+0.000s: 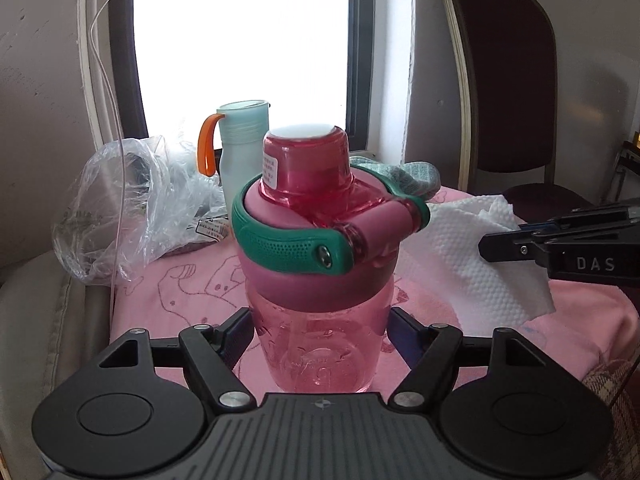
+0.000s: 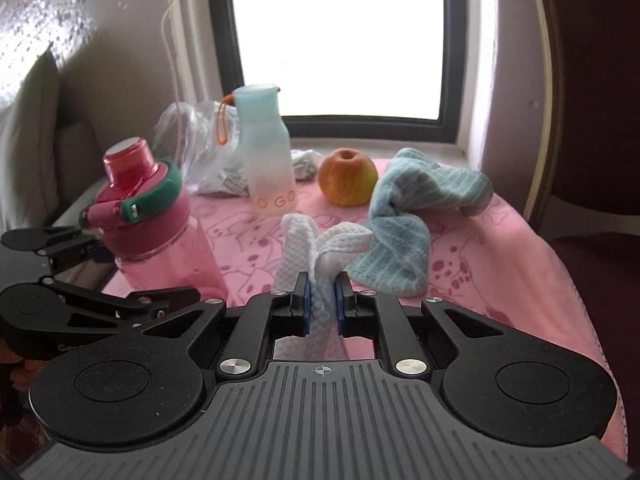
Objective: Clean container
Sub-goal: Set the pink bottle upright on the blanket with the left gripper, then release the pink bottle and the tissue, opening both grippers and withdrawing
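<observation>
Bottle (image 1: 320, 264), pink with a green carry loop, stands upright on the counter (image 2: 500, 248) under a pink printed cloth, and my left gripper (image 1: 322, 334) is clamped on its lower body, a finger pressing each side. My right gripper (image 2: 322, 300) is closed tight on a crumpled white paper towel (image 2: 320, 248), held just right of the bottle without touching it. Behind the bottle stands a pale blue bottle (image 2: 266, 160) with an orange loop. An apple (image 2: 348, 178) and a teal cloth (image 2: 412, 220) lie farther right of the bottle.
</observation>
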`<state>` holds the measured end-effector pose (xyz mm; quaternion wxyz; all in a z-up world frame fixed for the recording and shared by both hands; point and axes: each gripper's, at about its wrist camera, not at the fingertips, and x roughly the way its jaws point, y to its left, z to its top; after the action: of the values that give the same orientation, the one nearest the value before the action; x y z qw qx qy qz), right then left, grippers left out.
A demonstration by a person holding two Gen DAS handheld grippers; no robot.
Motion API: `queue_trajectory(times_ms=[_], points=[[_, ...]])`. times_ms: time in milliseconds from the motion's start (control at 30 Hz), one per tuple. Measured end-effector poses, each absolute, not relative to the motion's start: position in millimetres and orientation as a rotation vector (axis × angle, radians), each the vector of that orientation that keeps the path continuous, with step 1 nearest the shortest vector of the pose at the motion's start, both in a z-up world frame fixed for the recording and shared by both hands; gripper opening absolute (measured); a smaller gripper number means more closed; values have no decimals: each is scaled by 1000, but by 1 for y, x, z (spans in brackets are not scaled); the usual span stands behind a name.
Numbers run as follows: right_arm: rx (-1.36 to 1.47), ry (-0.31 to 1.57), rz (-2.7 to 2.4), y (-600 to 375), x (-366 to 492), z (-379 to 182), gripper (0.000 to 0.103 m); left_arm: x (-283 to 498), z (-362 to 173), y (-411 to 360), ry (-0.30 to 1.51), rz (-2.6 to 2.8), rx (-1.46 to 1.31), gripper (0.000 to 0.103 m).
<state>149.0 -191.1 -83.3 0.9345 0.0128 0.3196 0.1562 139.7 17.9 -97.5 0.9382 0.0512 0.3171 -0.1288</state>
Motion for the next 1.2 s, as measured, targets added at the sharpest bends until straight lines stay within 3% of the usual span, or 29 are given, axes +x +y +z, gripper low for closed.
queue_trajectory(times_ms=[200,333,400,467,567,700,833,900,967,1200], points=[[80,610,271,-195,159,-100,13,143,-94,15,689,-214,78,76],[87,799,249,-187,186,-143,13,142,-96,15,739,-159,71,86],[100,845,252,-185,190,-153,24,140,-97,17,768,-133,63,89],[81,843,247,-183,187,-150,27,136,-97,20,786,-117,49,92],[60,846,260,-182,180,-137,57,126,-95,20,803,-88,46,97],[32,822,250,-181,162,-116,68,110,-92,17,834,-67,40,100],[54,824,233,-179,143,-97,71,94,-82,17,848,-46,47,102],[60,823,223,-176,132,-85,90,86,-75,20,848,-29,37,102],[49,818,203,-172,120,-72,100,78,-67,24,847,-10,18,102],[25,855,150,-160,84,-36,103,51,-51,30,857,55,-30,102]])
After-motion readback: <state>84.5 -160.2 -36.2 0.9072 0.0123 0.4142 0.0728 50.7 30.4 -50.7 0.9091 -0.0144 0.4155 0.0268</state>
